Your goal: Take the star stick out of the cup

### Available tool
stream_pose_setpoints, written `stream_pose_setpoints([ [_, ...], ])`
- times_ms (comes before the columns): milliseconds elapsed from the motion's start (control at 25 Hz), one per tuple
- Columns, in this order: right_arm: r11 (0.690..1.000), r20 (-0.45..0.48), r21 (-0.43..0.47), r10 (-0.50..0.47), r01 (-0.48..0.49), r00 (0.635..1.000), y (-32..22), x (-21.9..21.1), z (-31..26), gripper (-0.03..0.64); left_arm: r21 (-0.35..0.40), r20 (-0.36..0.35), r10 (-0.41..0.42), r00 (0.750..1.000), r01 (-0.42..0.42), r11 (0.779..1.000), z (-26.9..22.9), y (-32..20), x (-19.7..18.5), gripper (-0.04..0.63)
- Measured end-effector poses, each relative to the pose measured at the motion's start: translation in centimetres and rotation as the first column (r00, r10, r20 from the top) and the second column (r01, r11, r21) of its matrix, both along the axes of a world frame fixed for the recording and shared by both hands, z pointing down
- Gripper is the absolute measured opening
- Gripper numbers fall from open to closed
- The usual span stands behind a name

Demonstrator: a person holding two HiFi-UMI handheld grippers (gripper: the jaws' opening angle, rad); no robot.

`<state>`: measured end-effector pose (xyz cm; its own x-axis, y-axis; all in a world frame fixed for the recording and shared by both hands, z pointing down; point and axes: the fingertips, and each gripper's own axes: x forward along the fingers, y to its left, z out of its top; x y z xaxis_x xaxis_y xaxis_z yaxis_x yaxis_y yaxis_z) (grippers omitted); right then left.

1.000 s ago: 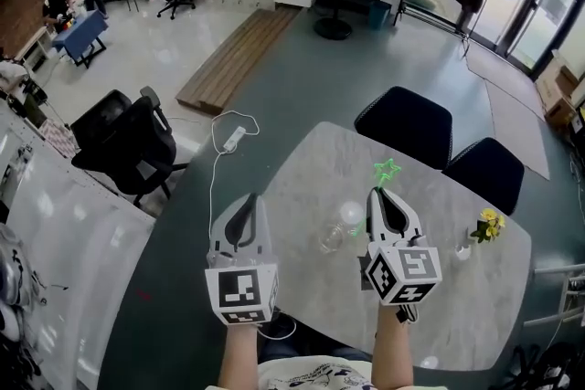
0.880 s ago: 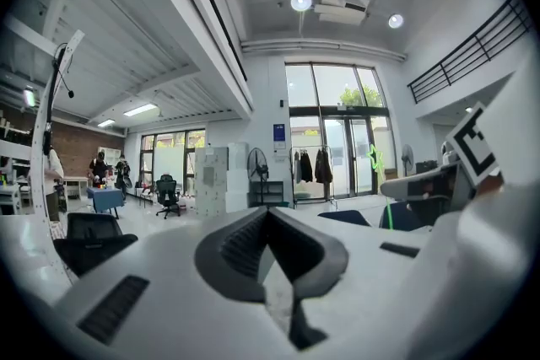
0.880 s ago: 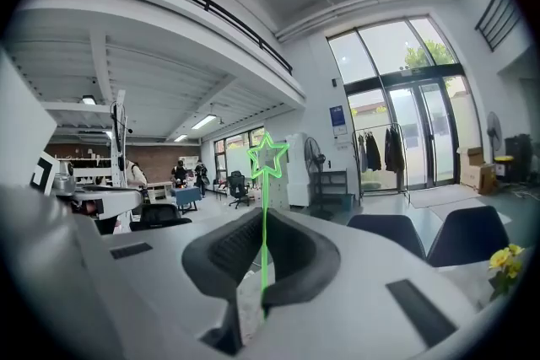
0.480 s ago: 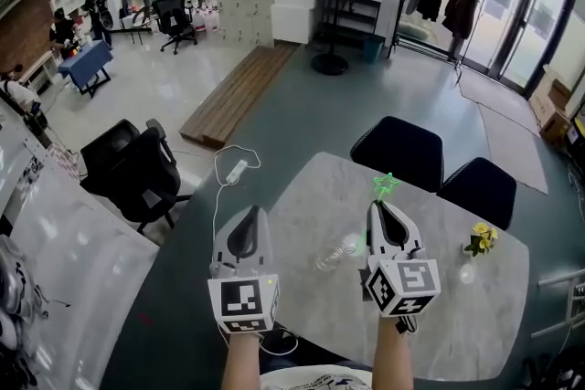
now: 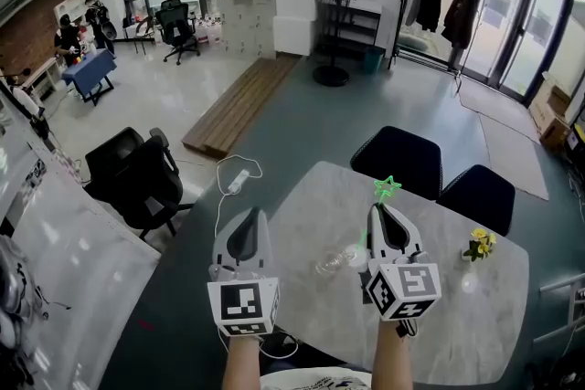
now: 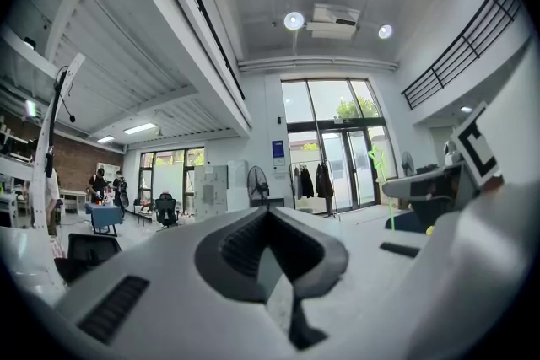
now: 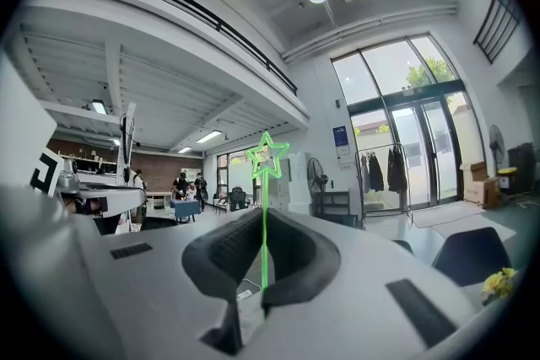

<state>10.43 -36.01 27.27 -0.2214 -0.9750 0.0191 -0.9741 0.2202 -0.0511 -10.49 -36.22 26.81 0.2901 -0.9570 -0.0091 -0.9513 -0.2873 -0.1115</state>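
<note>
Both hands are reaching level over the table's (image 5: pixel 475 310) near edge. The right gripper's (image 5: pixel 385 213) jaws are clenching the star stick (image 5: pixel 387 188), its star rising past their tips, seemingly clear of the cup (image 5: pixel 331 264). The left gripper's (image 5: pixel 255 216) jaws are staying closed, empty.

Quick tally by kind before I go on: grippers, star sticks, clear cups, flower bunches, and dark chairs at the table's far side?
Grippers: 2, left gripper and right gripper
Star stick: 1, held in the right gripper
Clear cup: 1
Yellow flowers: 1
Dark chairs: 2
Total: 7
</note>
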Motion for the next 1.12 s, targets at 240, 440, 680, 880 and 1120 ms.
stream_pose_setpoints([
  [240,1.000,-0.002,0.005,-0.002,0.002,1.000,0.15,0.28,-0.49,0.029,0.002,-0.001,-0.002,1.000,0.002,1.000,-0.39,0.17,0.23,0.000],
  [440,1.000,0.000,0.004,-0.002,0.002,1.000,0.13,0.21,-0.41,0.029,0.003,-0.003,-0.004,1.000,0.004,1.000,-0.44,0.15,0.18,0.000],
  [680,1.000,-0.002,-0.002,-0.004,0.004,1.000,-0.12,0.33,-0.02,0.029,0.006,0.003,-0.002,1.000,0.002,1.000,-0.28,-0.06,0.40,0.000],
  [880,1.000,-0.001,-0.005,-0.005,0.005,1.000,-0.09,0.39,0.04,0.029,0.004,0.002,0.001,1.000,-0.001,1.000,-0.30,-0.06,0.45,0.000],
  [1120,1.000,0.000,-0.006,-0.007,0.007,1.000,-0.19,0.27,-0.07,0.029,0.002,0.004,0.003,1.000,-0.003,1.000,-0.38,-0.20,0.41,0.000],
])
